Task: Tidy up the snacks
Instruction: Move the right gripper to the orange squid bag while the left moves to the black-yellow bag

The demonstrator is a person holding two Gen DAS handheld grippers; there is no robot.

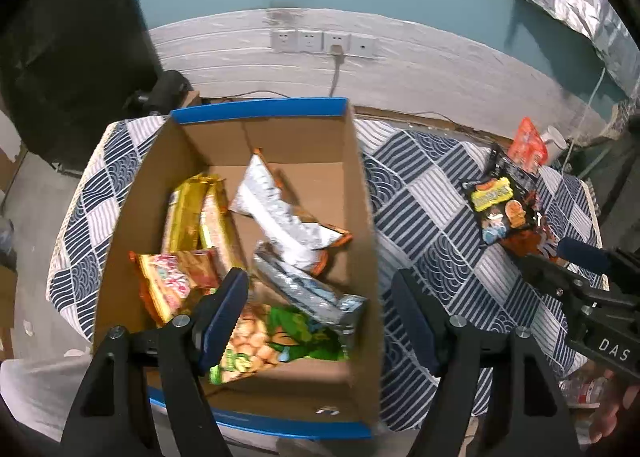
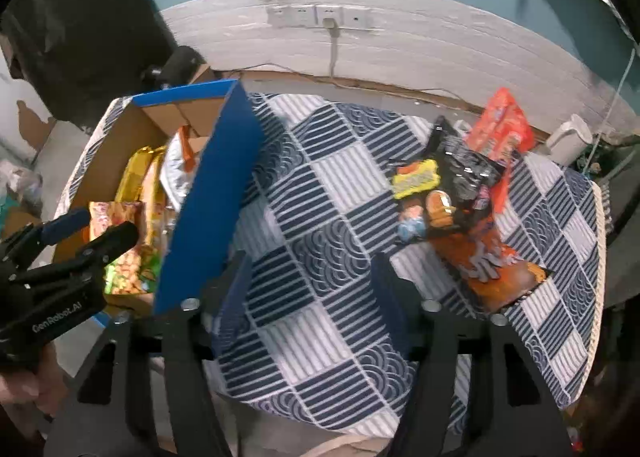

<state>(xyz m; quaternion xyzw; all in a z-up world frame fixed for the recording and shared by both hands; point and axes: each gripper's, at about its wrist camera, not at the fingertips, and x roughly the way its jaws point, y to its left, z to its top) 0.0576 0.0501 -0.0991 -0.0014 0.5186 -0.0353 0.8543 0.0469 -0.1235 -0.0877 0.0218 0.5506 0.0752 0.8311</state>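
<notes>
On the counter (image 2: 340,193), under a blue-and-white patterned cloth, three packets lie out toward the right end; black snack bag (image 2: 448,185) on top, orange bag (image 2: 492,269) partly under it and nearer the camera, red packet (image 2: 500,125) behind, leaning up; all touching or overlapping. Cardboard box (image 1: 360,193) with blue trim stands at the left end, already holding several packets: gold-wrapped ones, a silver-backed bag, a green bag of round snacks (image 1: 276,341) nearest.

Left claw (image 1: 320,309) hangs over the box's near corner, jaws apart, nothing between them; one finger is over the box, the other is outside its right wall. Right claw (image 2: 308,289) hovers over bare cloth between box and loose packets, jaws apart, empty.

Handling, as judged: packets look light, air-puffed, foil or plastic film; soft, crinkly, likely slick under the pads; contents probably brittle, so a hard squeeze on the belly risks crushing. Better hold is the flat crimped seam at an end or a side edge; the orange bag's near end faces the right claw and looks the easiest purchase. Black bag rests on the orange one, so lifting the lower first may drag or tip the upper; top one first seems safer.
</notes>
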